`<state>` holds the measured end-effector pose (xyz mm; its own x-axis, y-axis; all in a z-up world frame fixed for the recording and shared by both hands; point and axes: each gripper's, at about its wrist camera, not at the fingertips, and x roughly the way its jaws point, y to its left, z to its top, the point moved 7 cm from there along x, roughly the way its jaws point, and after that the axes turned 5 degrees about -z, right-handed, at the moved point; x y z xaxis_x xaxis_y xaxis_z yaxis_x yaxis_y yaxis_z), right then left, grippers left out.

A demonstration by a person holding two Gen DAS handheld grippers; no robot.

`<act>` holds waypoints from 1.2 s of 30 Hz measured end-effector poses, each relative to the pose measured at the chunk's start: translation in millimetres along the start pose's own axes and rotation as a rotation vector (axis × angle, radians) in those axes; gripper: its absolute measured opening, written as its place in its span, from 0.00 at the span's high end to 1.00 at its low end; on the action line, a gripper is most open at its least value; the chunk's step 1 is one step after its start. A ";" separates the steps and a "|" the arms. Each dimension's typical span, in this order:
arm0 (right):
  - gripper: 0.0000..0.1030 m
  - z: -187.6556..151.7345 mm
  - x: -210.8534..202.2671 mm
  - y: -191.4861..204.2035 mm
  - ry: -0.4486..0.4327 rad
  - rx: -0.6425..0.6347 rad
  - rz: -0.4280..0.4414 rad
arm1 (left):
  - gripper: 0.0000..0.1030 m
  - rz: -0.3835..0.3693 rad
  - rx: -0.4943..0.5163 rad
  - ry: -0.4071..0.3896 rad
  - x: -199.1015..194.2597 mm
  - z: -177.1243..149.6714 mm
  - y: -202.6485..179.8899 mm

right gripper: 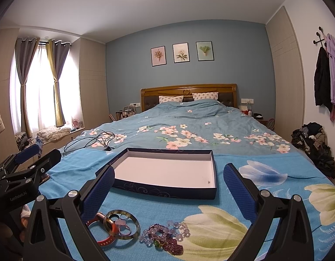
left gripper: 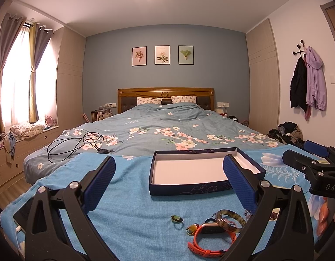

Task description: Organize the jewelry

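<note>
Evidently at the outset: both the left tool (left gripper: 169, 178) and right tool (right gripper: 169, 187) hover spread and empty-handed, the box (right gripper: 167, 190) nearly bare, so next comes lowering onto the bangle (right gripper: 121, 224).

one box (right gripper: 167, 190), one bangle (right gripper: 121, 224), perhaps two rings (left gripper: 177, 219)

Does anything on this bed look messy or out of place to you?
Yes: the jewelry sits in a loose heap on the towel, not in the box. The bangle overlaps the orange watch, and the bead bracelets are tangled. A black cable sprawls across the duvet.
</note>
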<state>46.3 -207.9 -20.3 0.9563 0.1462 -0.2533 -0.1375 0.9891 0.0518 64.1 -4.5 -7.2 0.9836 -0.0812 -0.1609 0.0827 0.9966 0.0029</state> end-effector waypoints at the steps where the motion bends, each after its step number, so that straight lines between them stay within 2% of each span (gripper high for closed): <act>1: 0.06 -0.3 0.2 0.3 0.001 0.001 0.001 | 0.06 0.000 0.001 0.000 0.1 -0.1 0.0; 17: 0.06 -2.5 0.1 0.8 0.004 0.002 0.002 | 0.06 -0.003 -0.003 0.003 -0.4 -1.5 0.2; 25: 0.06 -5.3 0.4 2.1 0.012 0.002 0.009 | 0.06 -0.014 -0.012 0.030 2.3 -7.3 2.9; 29: 0.06 -9.9 2.4 1.6 0.042 -0.005 0.014 | 0.06 -0.039 -0.031 0.080 10.0 -13.8 9.1; 32: 0.06 -14.3 6.5 -1.6 0.082 -0.015 0.024 | 0.06 -0.074 -0.029 0.152 20.1 -25.4 11.3; 35: 0.07 -23.6 12.4 2.7 0.141 -0.025 0.066 | 0.06 -0.121 -0.030 0.242 30.1 -42.5 11.7; 36: 0.11 -27.7 14.9 6.2 0.170 -0.028 0.095 | 0.07 -0.133 -0.036 0.262 32.4 -46.9 12.0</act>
<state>52.5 -199.2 -50.5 0.8815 0.2371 -0.4083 -0.2346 0.9704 0.0569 89.4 5.6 -58.6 0.8893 -0.2086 -0.4069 0.1976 0.9778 -0.0694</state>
